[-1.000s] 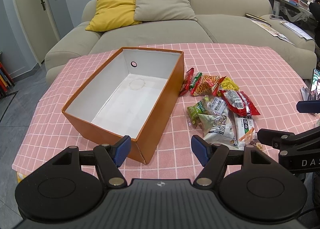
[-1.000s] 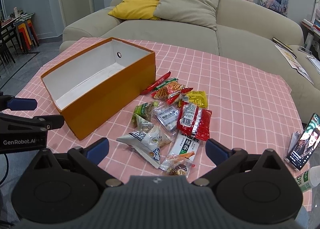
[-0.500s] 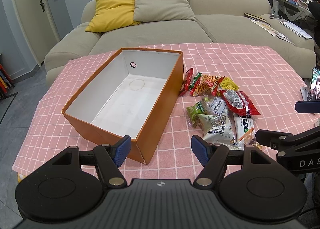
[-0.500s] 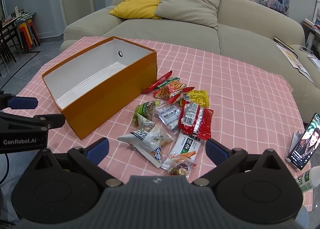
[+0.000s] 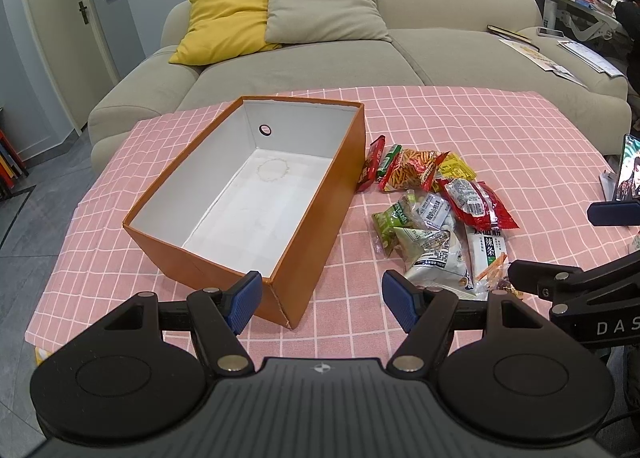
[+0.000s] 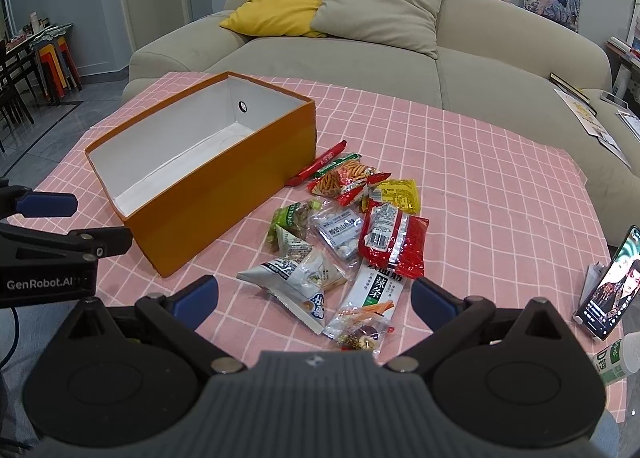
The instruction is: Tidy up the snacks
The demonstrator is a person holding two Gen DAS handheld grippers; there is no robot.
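Observation:
An orange box (image 5: 316,210) (image 6: 224,194) with a white, empty inside stands open on the pink checked tablecloth. To its right lies a pile of several snack packets (image 5: 436,214) (image 6: 352,230): red, yellow, green and white ones. My left gripper (image 5: 322,300) is open, hovering near the box's front corner, with nothing between its blue pads. Over the near end of the pile my right gripper (image 6: 314,298) is open too, a white packet (image 6: 298,286) just ahead of it. Each gripper shows at the edge of the other's view.
A phone (image 6: 608,286) leans upright at the table's right edge, a white bottle (image 6: 618,354) beside it. Behind the table stretches a beige sofa (image 5: 320,58) with yellow and grey cushions. Stacked stools (image 6: 56,62) stand far left.
Both grippers have crept slightly forward toward the table; the box and snacks look a little closer. Nothing was taken hold of.

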